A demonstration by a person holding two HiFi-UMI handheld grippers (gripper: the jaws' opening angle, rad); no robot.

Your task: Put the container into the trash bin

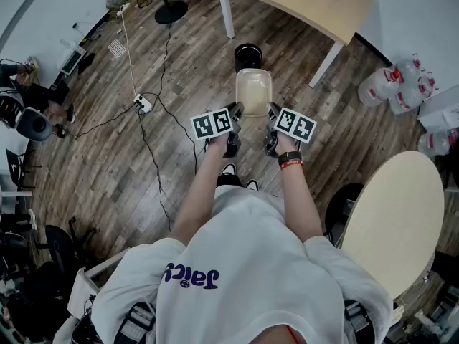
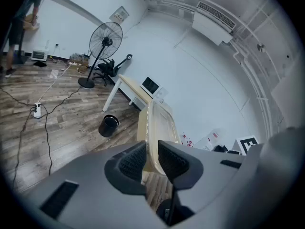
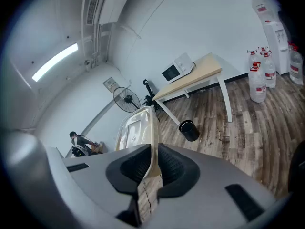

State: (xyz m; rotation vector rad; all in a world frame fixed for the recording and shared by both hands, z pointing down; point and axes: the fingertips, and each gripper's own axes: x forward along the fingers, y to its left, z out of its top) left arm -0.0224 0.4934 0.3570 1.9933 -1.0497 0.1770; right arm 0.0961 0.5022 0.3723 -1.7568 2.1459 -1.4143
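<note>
I carry a translucent, pale plastic container point(image 1: 254, 90) in the air over the wood floor, held by both grippers. My left gripper point(image 1: 236, 112) is shut on its near left rim, and the container's point(image 2: 159, 123) wall stands up from between the jaws. My right gripper point(image 1: 272, 112) is shut on the near right rim; in the right gripper view the container point(image 3: 136, 130) tilts up from its pads. The small black trash bin point(image 1: 248, 55) stands on the floor just beyond the container, next to the table leg; the bin point(image 2: 108, 125) also shows ahead of the left gripper, and the bin point(image 3: 189, 130) ahead of the right.
A light wooden table point(image 1: 308, 2) on white legs holds a microwave point(image 3: 177, 69) behind the bin. A round table point(image 1: 394, 221) is at my right. Water bottles point(image 1: 398, 84) stand by the right wall. Cables and a power strip point(image 1: 143, 104) lie at left. A floor fan point(image 2: 105, 44) is farther back.
</note>
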